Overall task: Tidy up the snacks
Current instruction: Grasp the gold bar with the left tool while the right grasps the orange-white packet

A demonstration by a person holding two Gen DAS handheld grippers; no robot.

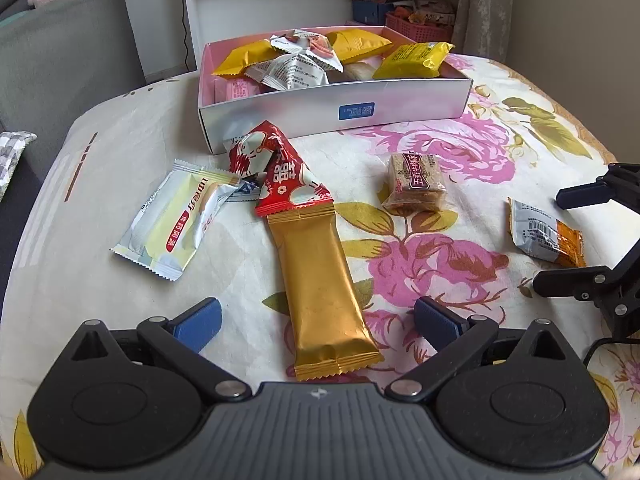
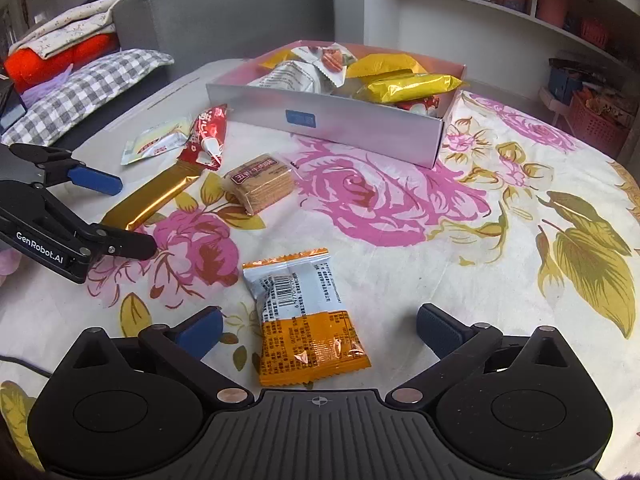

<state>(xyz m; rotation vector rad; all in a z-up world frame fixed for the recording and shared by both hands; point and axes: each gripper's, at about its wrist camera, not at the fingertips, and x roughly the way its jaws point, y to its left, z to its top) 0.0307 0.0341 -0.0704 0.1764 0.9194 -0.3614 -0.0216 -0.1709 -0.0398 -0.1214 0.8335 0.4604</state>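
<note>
Box: the open white box [image 1: 400, 100] stood at the far side of the flowered tablecloth [image 2: 520, 184], already holding yellow, white and pink packets piled loosely.
Gold bar: a long gold packet [image 1: 320, 280] lay on the cloth, its near end between the fingers of the left gripper [image 1: 318, 322], touched by neither pad.
Red wrapper: a red-and-white packet [image 1: 280, 168] lay over the gold bar's far end, just in front of the box's near wall (so it sat between bar and box).
Pale packet: a white and pale-yellow packet [image 1: 172, 220] lay to the left of the gold bar, one corner meeting the red wrapper.
Biscuit stack: a clear-wrapped brown biscuit pack [image 2: 260, 184] lay apart on the cloth, between the gold bar and the orange packet.
Orange packet: an orange-and-silver packet [image 2: 304, 320], barcode up, lay between the fingers of the right gripper [image 2: 320, 330], untouched.
Left gripper: jaws stood wide apart, empty.
Right gripper: jaws stood spread to their widest, gripping nothing.
Surroundings: a grey sofa [image 2: 224, 12] with a checked cushion [image 2: 84, 88] lay beyond the table, white shelves [image 2: 500, 8] behind the box.
</note>
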